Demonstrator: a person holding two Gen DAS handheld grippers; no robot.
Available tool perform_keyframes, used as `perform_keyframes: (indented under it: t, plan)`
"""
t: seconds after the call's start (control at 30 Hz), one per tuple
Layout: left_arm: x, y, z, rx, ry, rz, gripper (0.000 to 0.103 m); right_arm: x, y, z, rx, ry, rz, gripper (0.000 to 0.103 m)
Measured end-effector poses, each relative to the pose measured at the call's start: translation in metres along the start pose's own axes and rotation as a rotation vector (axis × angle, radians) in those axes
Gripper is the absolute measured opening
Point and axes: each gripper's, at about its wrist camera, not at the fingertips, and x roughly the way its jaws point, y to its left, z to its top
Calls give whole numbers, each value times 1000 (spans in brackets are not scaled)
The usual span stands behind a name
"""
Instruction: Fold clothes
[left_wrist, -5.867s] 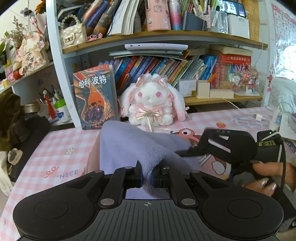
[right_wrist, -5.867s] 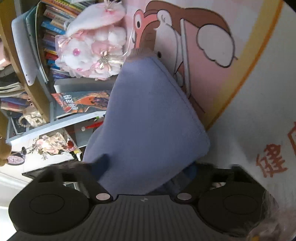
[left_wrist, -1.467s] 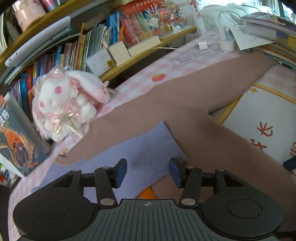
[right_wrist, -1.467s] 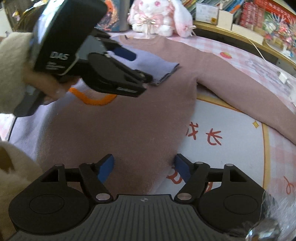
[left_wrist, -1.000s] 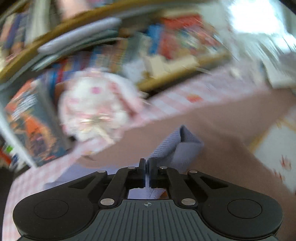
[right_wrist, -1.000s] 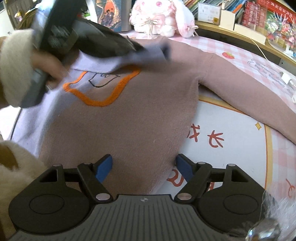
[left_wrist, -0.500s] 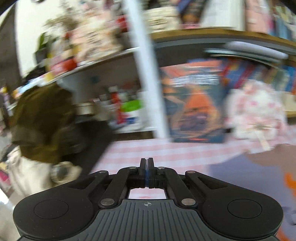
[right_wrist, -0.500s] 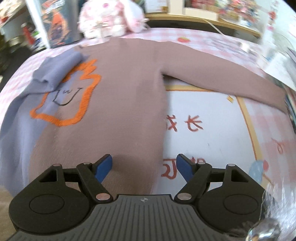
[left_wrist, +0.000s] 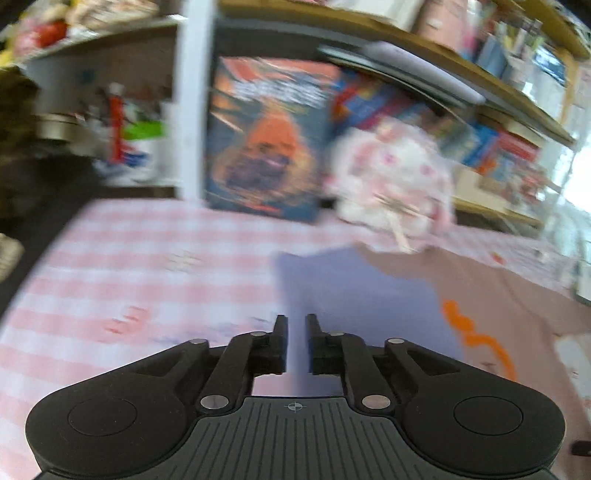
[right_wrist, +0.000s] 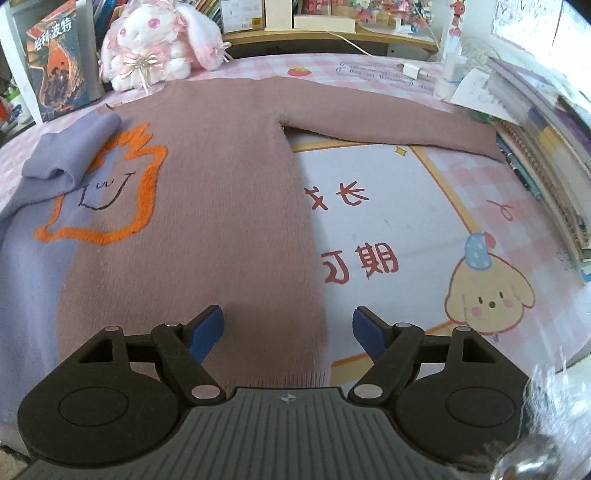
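The left gripper (left_wrist: 294, 341), shut half a second ago, now stands slightly parted and empty over the sweater's (right_wrist: 221, 206) lilac side. The lilac sleeve (right_wrist: 70, 151), lifted before, lies bunched near the bench's left edge.

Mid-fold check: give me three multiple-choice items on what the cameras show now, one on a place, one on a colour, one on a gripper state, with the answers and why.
1. Where does the plush bunny sit?
A. beyond the sweater's collar, by the shelf
B. on the right sleeve
C. between the right gripper's fingers

2. What colour outlines the shape on the sweater?
A. green
B. orange
C. white

3. How is the right gripper?
A. shut on the hem
B. shut on the bunny
C. open over the hem

Answers:
1 A, the bunny sits past the neckline, next to the book.
2 B, an orange line rings the lilac patch.
3 C, its blue pads stand wide apart with the hem corner below, ungripped; the left gripper is also open, narrowly.
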Motion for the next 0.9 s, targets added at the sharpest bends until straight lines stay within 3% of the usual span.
perform_keyframes:
  t: [0.07, 0.13, 0.4, 0.63, 0.8, 0.87, 0.9]
  plan:
    - [7, -15, -7, 4, 5, -27, 42, -4, 0, -3, -7, -8, 0, 76]
    - [13, -24, -11, 0, 2, -35, 49, -6, -1, -6, -11, -9, 3, 76]
    - [44, -30, -12, -133, 35, -5, 49, -3, -6, -9, -121, 9, 62, 77]
    - [66, -14, -18, -430, 31, 24, 49, 0, -15, -8, -170, 5, 127, 80]
    - [74, -9, -14, -587, 8, 47, 40, 3, -20, -7, -199, 5, 164, 84]
    - [78, -6, -13, -619, 23, 69, 11, 3, -20, -6, -211, 6, 169, 85]
    - [79, -4, -13, -635, 28, 74, 8, 4, -20, -5, -215, 7, 170, 85]
